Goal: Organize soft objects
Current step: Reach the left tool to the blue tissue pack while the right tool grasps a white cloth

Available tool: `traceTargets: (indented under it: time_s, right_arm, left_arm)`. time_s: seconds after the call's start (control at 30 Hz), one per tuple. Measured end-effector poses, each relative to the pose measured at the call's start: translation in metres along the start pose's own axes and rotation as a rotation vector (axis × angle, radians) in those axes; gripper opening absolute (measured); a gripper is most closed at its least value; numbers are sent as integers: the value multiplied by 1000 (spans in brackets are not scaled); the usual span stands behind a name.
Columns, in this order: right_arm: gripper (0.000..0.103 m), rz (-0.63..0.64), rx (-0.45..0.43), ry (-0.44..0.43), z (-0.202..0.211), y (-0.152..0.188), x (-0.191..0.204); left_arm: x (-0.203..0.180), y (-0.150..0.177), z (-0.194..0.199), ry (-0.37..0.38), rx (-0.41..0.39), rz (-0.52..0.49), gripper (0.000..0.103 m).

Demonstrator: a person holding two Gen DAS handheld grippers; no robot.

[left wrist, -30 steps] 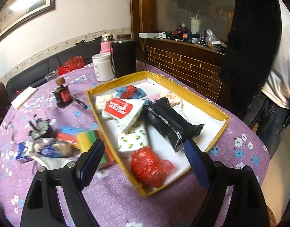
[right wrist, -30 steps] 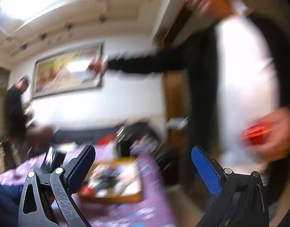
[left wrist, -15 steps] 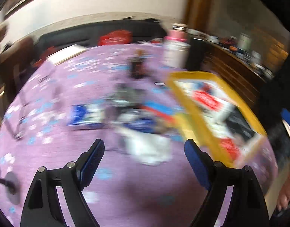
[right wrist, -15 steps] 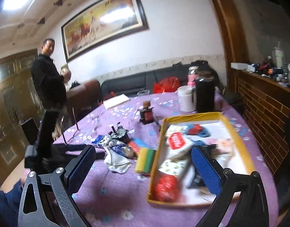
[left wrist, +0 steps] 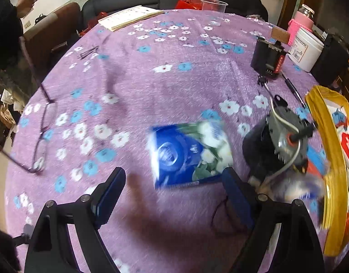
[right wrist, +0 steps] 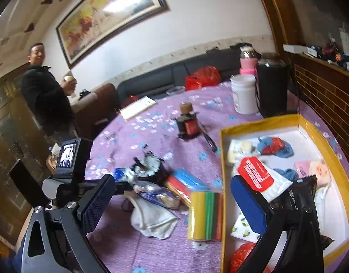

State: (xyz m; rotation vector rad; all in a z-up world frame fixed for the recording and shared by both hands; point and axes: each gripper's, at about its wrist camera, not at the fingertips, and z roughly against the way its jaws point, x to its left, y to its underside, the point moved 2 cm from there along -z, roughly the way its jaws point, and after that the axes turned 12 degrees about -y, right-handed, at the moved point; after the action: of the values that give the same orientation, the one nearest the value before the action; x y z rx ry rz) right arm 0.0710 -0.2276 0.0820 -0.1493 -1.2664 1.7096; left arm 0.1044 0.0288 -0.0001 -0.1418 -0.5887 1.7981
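A blue tissue pack with white flowers lies flat on the purple flowered tablecloth. My left gripper hovers just short of it, open, nothing between its fingers. The yellow tray holds soft things: a red-and-white pack, a black packet, a red bag and a blue-red cloth. My right gripper is open and empty above a striped sponge pack and a white cloth beside the tray.
A grey motor with wires sits right of the blue pack. Glasses lie at the left edge. A dark bottle, white tub, notebook and plastic cup stand farther back. A person stands beyond the table.
The left gripper swung left from the tray to the open cloth, tilting down over the blue pack. The right gripper swung from the room down toward the table and tray. Both stayed open.
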Motion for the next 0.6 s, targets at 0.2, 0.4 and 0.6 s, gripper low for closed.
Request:
traceTargets:
  time_s: [0.2,0.4,0.6]
  right_arm:
    - [103,61,138,-26,-36,14,20]
    - [71,137,370,-36,-85,51,46]
    - [69,158,441,29,-116,64,30]
  left_arm:
    - [-3,-4,-11,-16,-75,-9,74]
    - [13,-4,-8,-29,-88,28,30]
    - [13,-5,-2,-16,-101,31,27]
